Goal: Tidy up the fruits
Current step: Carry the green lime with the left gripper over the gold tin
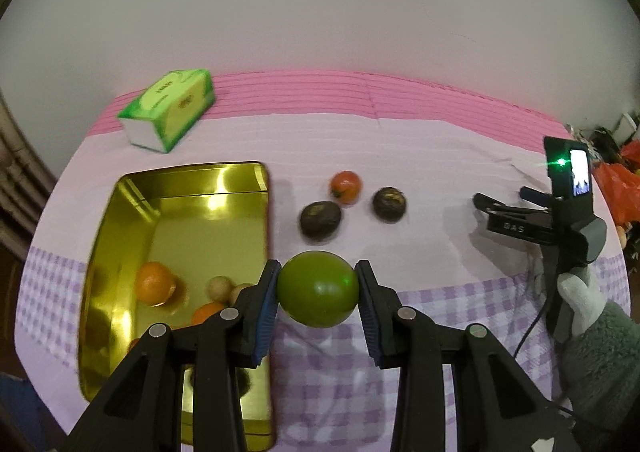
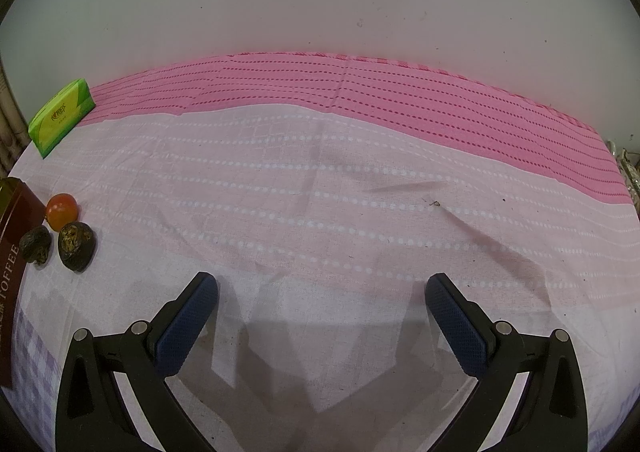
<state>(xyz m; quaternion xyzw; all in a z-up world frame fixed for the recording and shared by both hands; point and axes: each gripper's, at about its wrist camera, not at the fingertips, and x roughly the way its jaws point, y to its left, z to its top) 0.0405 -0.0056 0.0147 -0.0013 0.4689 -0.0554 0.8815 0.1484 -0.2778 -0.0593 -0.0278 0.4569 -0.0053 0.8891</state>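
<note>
My left gripper is shut on a round green fruit, held above the cloth just right of a gold tin. Inside the tin lie an orange, a second orange and a small tan fruit. On the cloth beyond sit a small red-orange fruit and two dark wrinkled fruits. In the right wrist view the same red-orange fruit and dark fruits lie far left. My right gripper stands open over bare cloth, nothing between its fingers.
A green tissue pack lies at the back left of the table, near the wall. The tin's brown lettered side shows at the left edge of the right wrist view. A gloved hand holds the right gripper at the table's right edge.
</note>
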